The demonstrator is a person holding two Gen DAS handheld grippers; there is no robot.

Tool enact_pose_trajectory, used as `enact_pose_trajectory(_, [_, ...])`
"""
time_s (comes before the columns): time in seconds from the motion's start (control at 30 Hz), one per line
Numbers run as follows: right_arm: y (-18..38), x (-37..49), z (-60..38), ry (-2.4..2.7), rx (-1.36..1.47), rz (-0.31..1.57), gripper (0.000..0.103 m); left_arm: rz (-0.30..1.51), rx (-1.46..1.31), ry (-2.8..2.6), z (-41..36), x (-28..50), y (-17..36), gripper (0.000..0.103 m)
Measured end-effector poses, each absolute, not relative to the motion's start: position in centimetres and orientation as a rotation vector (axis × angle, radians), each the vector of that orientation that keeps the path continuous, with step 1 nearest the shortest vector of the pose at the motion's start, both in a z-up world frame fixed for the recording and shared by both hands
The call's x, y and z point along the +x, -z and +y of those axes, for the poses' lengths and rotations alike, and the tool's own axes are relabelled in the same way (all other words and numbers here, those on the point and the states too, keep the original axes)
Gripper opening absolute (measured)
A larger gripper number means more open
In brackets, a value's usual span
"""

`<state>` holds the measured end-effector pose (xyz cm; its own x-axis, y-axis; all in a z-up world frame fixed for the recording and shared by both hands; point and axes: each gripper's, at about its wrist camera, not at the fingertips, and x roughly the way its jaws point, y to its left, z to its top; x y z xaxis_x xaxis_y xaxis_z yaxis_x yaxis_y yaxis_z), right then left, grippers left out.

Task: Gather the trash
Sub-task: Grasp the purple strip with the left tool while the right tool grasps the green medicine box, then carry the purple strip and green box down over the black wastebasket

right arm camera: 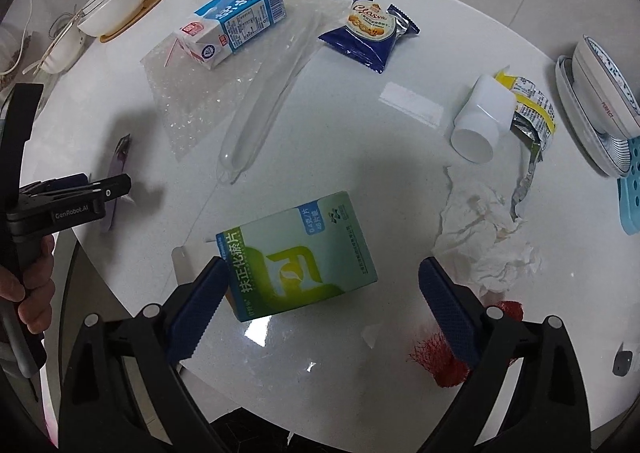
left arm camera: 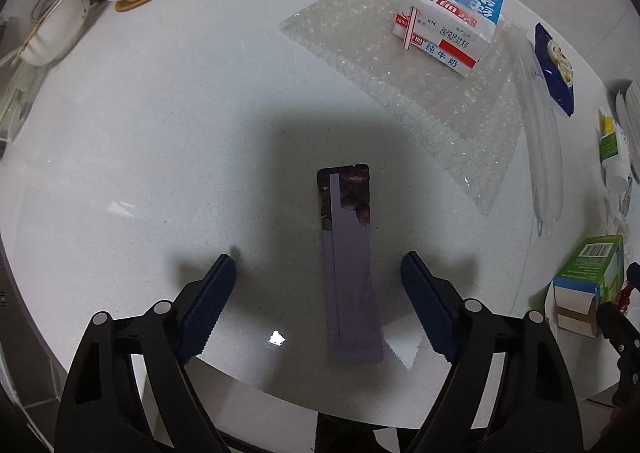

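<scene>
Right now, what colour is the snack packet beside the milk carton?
Dark blue with a cookie picture: snack packet, next to the milk carton. Shows best in the right wrist view.

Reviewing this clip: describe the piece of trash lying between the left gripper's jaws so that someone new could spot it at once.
On the round white table, look near the front edge, where the open left gripper hovers. Between its jaws lies a purple sachet wrapper, long, narrow and flat, with a torn far end showing a dark fruit picture. Unlike the boxy milk carton on the bubble wrap beyond, it is a thin strip lying alone.
</scene>
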<state>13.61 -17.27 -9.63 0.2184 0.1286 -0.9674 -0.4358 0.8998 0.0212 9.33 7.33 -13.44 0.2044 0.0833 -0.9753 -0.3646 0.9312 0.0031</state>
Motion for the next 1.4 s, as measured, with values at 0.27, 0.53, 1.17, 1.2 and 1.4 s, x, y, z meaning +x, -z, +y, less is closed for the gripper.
enact_pose_trajectory(0.27, [9.6,13.7,-16.5,-0.417,-0.278,1.313,0.084,1.377,-0.240,-0.308,6.7,9.8,13.6,0.021])
enact_pose_trajectory(0.53, [10.0,13.2,-16.7,-0.404,-0.244,1.330,0.078,1.369,-0.258,-0.280,6.2,9.2,13.4,0.011])
enact_pose_trajectory(1.17, [7.9,11.1,-19.9,-0.312,-0.154,1.272,0.076,1.297,-0.232,-0.194,2.7,6.3,8.8,0.010])
enact_pose_trajectory(1.2, [7.6,10.9,-20.1,-0.308,-0.150,1.264,0.076,1.292,-0.232,-0.189,2.5,6.0,8.6,0.010])
enact_pose_trajectory(1.4, [6.1,9.3,-21.2,-0.281,-0.127,1.224,0.076,1.267,-0.217,-0.162,1.0,4.6,8.0,0.010])
